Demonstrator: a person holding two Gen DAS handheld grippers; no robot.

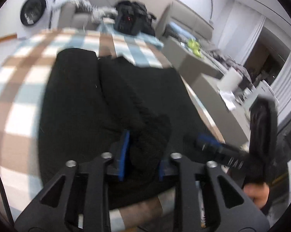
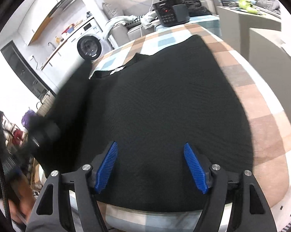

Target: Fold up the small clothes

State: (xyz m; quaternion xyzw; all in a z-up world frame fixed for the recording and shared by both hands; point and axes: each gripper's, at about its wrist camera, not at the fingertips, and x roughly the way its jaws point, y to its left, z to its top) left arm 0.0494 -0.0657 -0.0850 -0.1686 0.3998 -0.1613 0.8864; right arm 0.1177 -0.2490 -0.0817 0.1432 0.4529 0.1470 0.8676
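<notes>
While the black garment (image 2: pixel 164 106) lies spread over the checked cloth (image 2: pixel 261 116), the left gripper (image 1: pixel 141 152) pinches a bunched fold at its near edge — the right gripper (image 2: pixel 151 164) hovers above it, jaws wide.

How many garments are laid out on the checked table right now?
1: a black garment spread over the checked tablecloth, its near edge bunched between the left gripper pads. More may be hidden.
</notes>
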